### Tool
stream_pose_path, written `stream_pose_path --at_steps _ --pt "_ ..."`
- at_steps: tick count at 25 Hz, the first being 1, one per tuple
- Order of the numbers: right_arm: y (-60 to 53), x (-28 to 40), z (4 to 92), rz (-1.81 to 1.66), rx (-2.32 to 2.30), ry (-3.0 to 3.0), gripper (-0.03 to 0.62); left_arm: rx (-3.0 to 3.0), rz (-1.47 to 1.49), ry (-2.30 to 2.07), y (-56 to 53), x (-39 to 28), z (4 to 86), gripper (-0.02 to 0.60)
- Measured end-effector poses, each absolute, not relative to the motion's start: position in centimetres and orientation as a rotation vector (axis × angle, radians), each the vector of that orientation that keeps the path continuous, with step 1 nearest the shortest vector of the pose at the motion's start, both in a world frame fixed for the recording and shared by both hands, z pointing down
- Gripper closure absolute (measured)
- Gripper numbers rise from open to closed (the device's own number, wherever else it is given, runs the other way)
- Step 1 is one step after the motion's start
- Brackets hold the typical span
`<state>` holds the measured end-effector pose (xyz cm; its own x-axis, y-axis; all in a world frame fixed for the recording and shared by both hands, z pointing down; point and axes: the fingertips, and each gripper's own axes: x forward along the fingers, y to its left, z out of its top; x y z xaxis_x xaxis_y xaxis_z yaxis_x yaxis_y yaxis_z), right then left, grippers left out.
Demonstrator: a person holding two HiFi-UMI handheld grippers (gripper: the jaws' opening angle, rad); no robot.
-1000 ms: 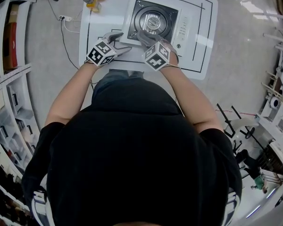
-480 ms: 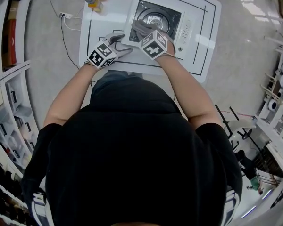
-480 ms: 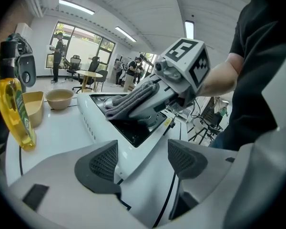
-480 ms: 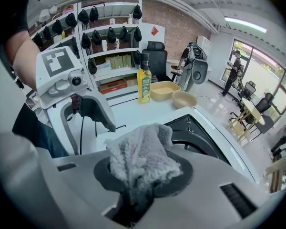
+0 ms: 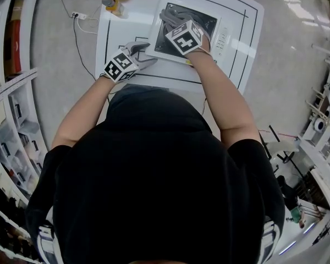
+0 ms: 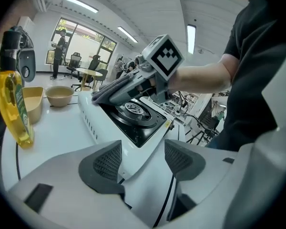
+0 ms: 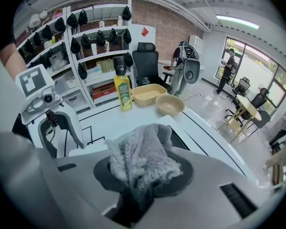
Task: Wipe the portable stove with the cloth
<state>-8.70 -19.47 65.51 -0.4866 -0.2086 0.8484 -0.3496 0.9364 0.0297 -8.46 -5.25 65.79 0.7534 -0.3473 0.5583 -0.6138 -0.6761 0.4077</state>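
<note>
**Cloth clamped in your right gripper at the stove's far left corner**

Your right gripper [image 5: 172, 18] has its jaws closed tight on the grey fluffy cloth [image 7: 140, 159]. The right gripper view shows the fabric bunched between them and spilling forward past the tips. From the head view, the cloth sits at about 10 o'clock on the black top of the portable stove [image 5: 208, 18], over its far left corner. The gripper itself hides the burner [image 6: 133, 108] from above. In the left gripper view the cloth hangs over that corner's edge, but whether it presses on the surface cannot be told.

Your left gripper [image 5: 141, 50] is at about 8 o'clock of the stove, just beside its near left corner and low over the white table [image 5: 113, 34]. Its jaws stand spread and have just been closing a little. The pads [image 6: 106, 163] hold nothing. The stove's white near corner runs toward the gap between them, and neither pad touches it.

At 11 o'clock on the table stands a yellow oil bottle [image 7: 123, 92]. A square tan dish [image 7: 149, 93] and a round tan bowl [image 7: 170, 104] sit just beside it, toward 12 o'clock.
</note>
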Motion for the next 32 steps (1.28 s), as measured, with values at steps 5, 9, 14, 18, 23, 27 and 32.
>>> stream_pose_path --at_steps 5,9,14,18,23,27,32 --pt "-21.9 -8.2 65.9 0.335 0.455 -2.119 0.484 2.361 0.585 -0.696 -5.4 -8.6 66.0 0.281" --pt "-23.4 -7.3 66.2 0.573 0.519 -2.159 0.484 2.364 0.582 -0.686 -5.5 -8.6 66.1 0.290" --pt "-25.9 -4.4 65.7 0.722 0.624 -2.154 0.484 2.365 0.589 -0.678 -5.6 -8.6 66.1 0.293" --pt "-26.7 -1.8 66.0 0.761 0.678 -2.126 0.484 2.367 0.593 -0.678 -5.6 -8.5 66.0 0.295" --pt "-27.1 0.9 66.2 0.773 0.744 -2.109 0.484 2.370 0.599 -0.681 -5.6 -8.5 66.1 0.295" --pt "-26.9 2.9 66.1 0.776 0.794 -2.088 0.484 2.373 0.605 -0.683 -5.5 -8.4 66.0 0.295" --pt "-26.0 5.5 66.1 0.777 0.835 -2.061 0.484 2.372 0.608 -0.689 -5.4 -8.3 65.9 0.295"
